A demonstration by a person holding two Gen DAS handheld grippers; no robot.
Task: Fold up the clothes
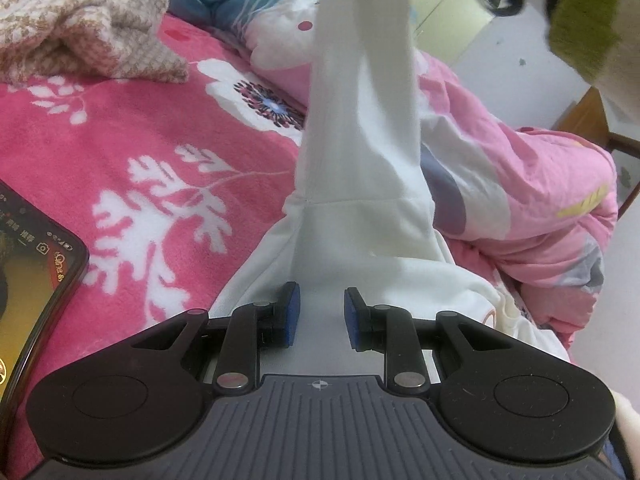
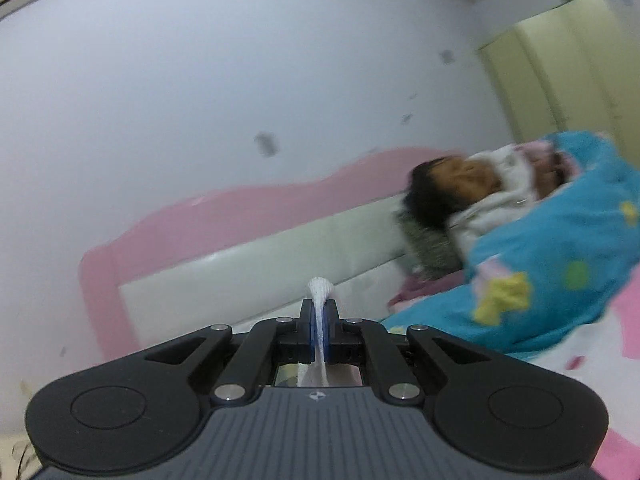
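A white garment (image 1: 360,152) stretches from the bed upward out of the top of the left wrist view, one long sleeve pulled taut. Its body lies under my left gripper (image 1: 322,316), whose blue pads stand apart with only flat white cloth between and below them. In the right wrist view my right gripper (image 2: 319,332) is shut on a thin white fold of the garment (image 2: 319,292), which sticks out above the fingertips. That gripper is held high, facing the wall and headboard.
A pink floral blanket (image 1: 140,152) covers the bed. A folded beige knit (image 1: 80,24) lies at the far left, a phone (image 1: 36,292) at the left edge, a pink quilt (image 1: 520,184) at the right. A person (image 2: 480,200) lies under a blue quilt (image 2: 560,272) by the pink headboard (image 2: 240,216).
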